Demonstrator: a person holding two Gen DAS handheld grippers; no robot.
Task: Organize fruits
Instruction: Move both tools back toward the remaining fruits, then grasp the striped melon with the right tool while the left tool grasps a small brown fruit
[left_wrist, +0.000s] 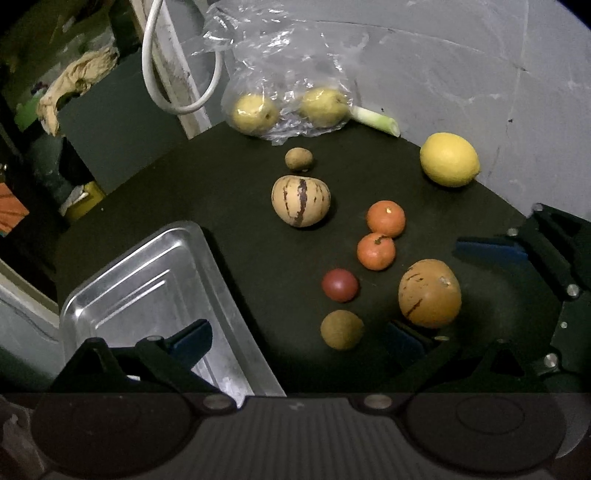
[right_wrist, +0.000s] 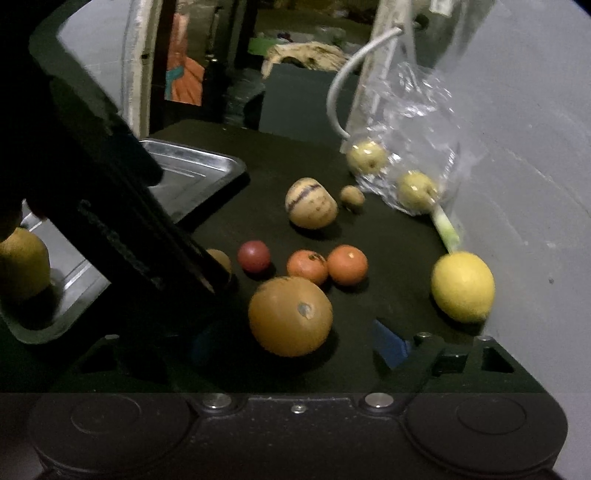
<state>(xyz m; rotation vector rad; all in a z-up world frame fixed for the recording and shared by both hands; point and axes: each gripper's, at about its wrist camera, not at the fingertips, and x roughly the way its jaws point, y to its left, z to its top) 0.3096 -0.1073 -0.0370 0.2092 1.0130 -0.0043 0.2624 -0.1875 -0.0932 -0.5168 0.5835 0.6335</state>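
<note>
On the dark table lie an orange round fruit (left_wrist: 430, 293) (right_wrist: 290, 315), two tangerines (left_wrist: 380, 234) (right_wrist: 327, 266), a red fruit (left_wrist: 340, 285), a brown fruit (left_wrist: 341, 329), a striped melon (left_wrist: 301, 201), a small brown fruit (left_wrist: 299, 158) and a lemon (left_wrist: 448, 159) (right_wrist: 463, 286). My left gripper (left_wrist: 299, 343) hangs open between the metal tray (left_wrist: 147, 288) and the brown fruit. My right gripper (right_wrist: 295, 347) is open, its pads on either side of the orange round fruit with gaps. A yellow-green fruit (right_wrist: 22, 262) sits in the tray (right_wrist: 207, 162).
A clear plastic bag (left_wrist: 288, 74) with two yellow fruits stands at the table's back beside a green stalk (left_wrist: 376, 120). A grey wall (left_wrist: 480, 74) bounds the right side. A white cable (left_wrist: 155, 74) hangs at the back. Clutter lies beyond the left edge.
</note>
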